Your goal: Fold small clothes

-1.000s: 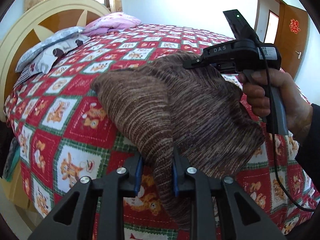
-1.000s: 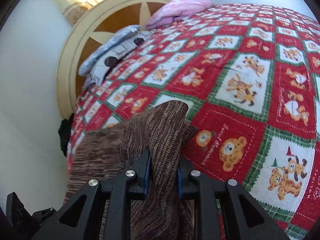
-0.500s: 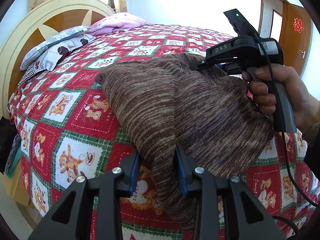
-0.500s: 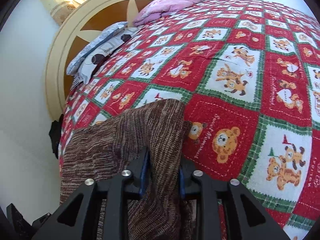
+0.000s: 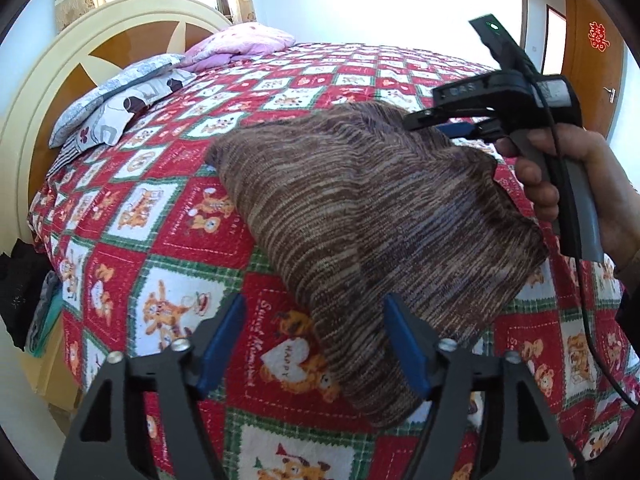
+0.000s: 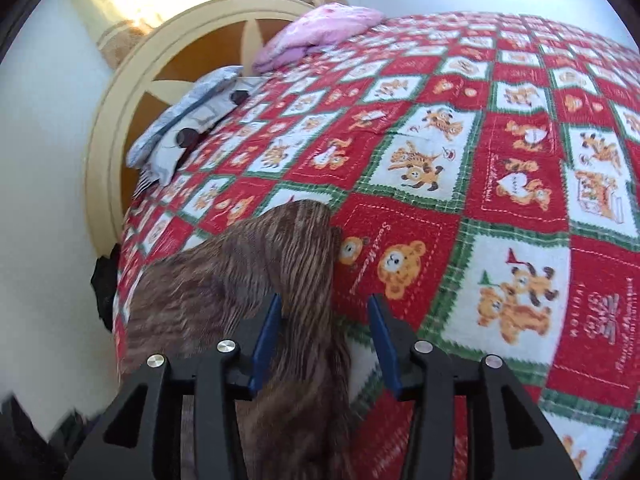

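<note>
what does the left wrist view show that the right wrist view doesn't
Only the left wrist view shows the right gripper from outside, the hand holding it, and the orange wooden door.

Only the right wrist view shows the red teddy-bear quilt stretching bare past the garment's far edge.

Both show the brown striped knit garment lying between opening jaws, neither pinching it, and the pink pillow and cream headboard. The left gripper appears only in its own view.

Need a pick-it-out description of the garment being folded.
Start at the bed with the red bear-print quilt. On its near part lies the brown knit garment, between both grippers' spread fingers. Streaky brown-and-tan, unlike the pink bundle and grey pillows at the headboard.
</note>
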Demonstrator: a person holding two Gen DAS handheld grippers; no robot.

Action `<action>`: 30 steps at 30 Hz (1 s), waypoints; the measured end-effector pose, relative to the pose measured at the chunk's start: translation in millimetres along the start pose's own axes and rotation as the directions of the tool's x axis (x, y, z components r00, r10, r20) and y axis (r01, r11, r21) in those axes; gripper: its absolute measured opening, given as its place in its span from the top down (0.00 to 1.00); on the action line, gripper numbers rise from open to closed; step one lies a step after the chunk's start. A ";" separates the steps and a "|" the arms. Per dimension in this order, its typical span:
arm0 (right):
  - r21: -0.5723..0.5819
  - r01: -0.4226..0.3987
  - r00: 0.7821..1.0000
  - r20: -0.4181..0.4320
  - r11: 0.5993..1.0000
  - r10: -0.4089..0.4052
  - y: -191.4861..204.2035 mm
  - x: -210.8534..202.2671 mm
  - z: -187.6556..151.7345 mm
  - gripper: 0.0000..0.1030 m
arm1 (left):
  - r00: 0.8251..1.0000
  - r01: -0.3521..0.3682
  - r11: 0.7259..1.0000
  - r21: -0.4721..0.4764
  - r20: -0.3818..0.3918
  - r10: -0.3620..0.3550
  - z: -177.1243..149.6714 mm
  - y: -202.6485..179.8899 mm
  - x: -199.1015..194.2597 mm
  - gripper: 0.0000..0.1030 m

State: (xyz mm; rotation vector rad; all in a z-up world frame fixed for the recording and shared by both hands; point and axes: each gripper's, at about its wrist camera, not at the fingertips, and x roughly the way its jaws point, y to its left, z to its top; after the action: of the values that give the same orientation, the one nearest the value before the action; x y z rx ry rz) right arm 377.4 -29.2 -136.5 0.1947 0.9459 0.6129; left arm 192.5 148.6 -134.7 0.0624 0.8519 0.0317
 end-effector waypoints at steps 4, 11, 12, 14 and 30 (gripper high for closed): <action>-0.049 -0.007 1.000 0.016 0.999 0.007 1.4 -20.0 -15.3 0.55 | 1.000 -0.010 1.000 0.000 0.015 0.010 4.5 3.3 -4.9 0.26; -0.055 -0.067 0.998 0.009 0.996 0.068 -8.5 -56.5 -54.3 0.54 | 0.997 -0.037 0.999 -0.006 0.062 0.038 15.7 11.5 -12.3 0.15; -0.058 -0.072 0.997 0.011 0.996 0.072 -10.7 -64.4 -62.7 0.53 | 0.996 -0.046 0.999 -0.007 0.073 0.046 19.3 14.5 -13.4 0.15; -0.057 -0.084 0.996 0.010 0.995 0.084 -14.5 -75.5 -77.1 0.51 | 0.993 -0.054 0.998 -0.019 0.103 0.055 25.4 21.4 -16.7 0.11; -0.062 -0.053 0.997 -0.067 0.997 0.049 -1.0 -85.1 -130.9 0.92 | 0.961 -0.230 0.973 -0.033 0.149 0.233 69.1 45.2 73.7 0.00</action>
State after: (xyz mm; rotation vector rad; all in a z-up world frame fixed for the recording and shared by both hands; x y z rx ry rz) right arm 235.6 -92.3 -153.6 0.1429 0.9859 0.6988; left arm 292.9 194.7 -141.5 0.1479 0.6884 0.2510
